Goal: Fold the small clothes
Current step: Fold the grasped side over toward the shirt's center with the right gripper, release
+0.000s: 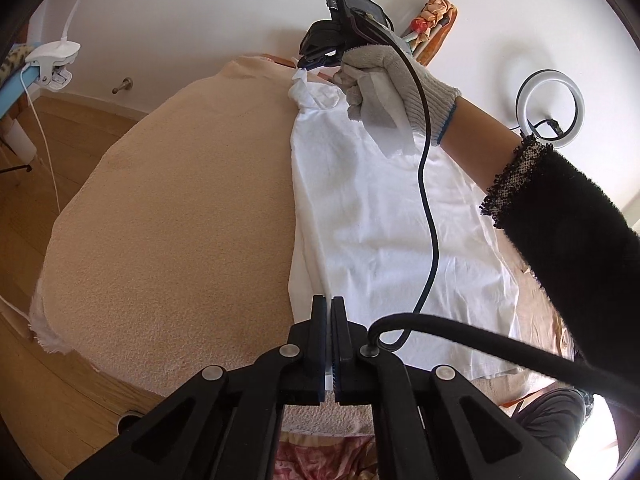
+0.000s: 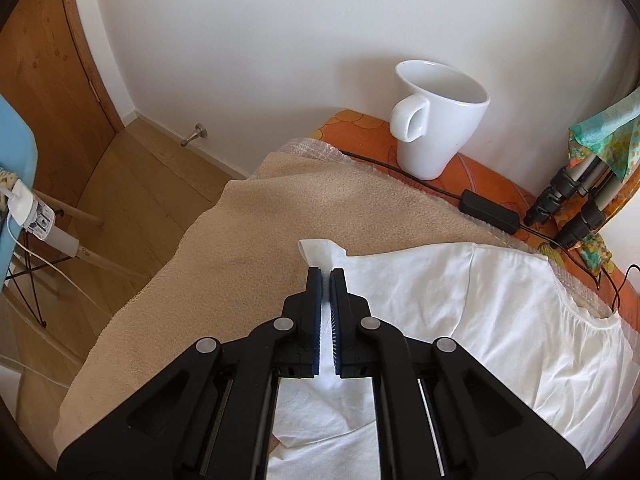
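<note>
A: Black jaws of the left gripper (image 1: 329,312) sit nearest the lens, pressed nearly together with a thin strip of white cloth between them. It looks like the near hem of the white garment (image 1: 384,216).

B: Agreed, clenched on the hem. Right gripper (image 2: 326,280) likewise: jaws pinched on a far corner of the same garment, with a small peak of fabric standing up past the tips.

A: Left wrist view shows the gloved right hand (image 1: 384,80) holding that gripper at the far end, cable (image 1: 430,216) trailing across the cloth.

B: Garment lies lengthwise on the beige towel (image 1: 172,220) covering the tabletop, right of centre. Both grips are on its left edge, one near, one far.

A: My reading: two ends of one edge are held so that side can be lifted and carried over evenly. Fold appears under way, not finished.

B: White mug (image 2: 436,120) stands on the orange cloth (image 2: 472,176) beyond the towel, apart from the garment. Black adapter (image 2: 490,210) and tripod legs (image 2: 568,200) lie near the far edge. A wide swing could catch them.
</note>
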`<state>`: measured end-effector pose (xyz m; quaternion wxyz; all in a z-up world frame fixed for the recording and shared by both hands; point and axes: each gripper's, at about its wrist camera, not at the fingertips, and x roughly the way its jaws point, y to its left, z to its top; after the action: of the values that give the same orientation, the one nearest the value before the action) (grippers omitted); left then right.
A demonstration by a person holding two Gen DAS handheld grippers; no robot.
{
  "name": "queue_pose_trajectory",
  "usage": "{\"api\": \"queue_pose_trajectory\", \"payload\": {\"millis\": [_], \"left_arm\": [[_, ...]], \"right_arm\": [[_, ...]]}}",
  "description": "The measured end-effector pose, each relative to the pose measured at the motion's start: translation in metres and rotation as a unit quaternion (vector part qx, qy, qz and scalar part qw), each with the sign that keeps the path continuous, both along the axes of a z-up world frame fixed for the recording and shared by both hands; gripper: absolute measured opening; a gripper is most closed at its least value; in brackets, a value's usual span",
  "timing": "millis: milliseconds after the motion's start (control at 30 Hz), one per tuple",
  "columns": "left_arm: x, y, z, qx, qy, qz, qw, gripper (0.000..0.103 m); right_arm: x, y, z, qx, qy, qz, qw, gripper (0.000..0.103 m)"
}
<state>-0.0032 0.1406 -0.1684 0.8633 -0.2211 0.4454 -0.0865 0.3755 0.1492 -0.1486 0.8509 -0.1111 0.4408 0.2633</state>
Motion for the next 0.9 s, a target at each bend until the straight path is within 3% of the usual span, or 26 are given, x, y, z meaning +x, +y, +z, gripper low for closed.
{"api": "queue_pose_trajectory", "payload": {"millis": [433,700,900], "left_arm": [[0.006,-0.066,0.023,0.027,-0.035,-0.083,0.9956,0.0],[0.021,-0.106,0.007,0.035,-0.01,-0.122,0.9919,0.0],[0.026,-0.121,-0.005,0.041,0.008,-0.131,0.9905,0.0]], "right_arm": [[-0.007,-0.102,0.034,0.058,-0.033,-0.046,0.997,0.005],[0.002,-0.182,0.014,0.047,-0.044,-0.115,0.991,0.005],[0.019,-0.201,-0.009,0.037,-0.024,-0.132,0.99,0.005]]}}
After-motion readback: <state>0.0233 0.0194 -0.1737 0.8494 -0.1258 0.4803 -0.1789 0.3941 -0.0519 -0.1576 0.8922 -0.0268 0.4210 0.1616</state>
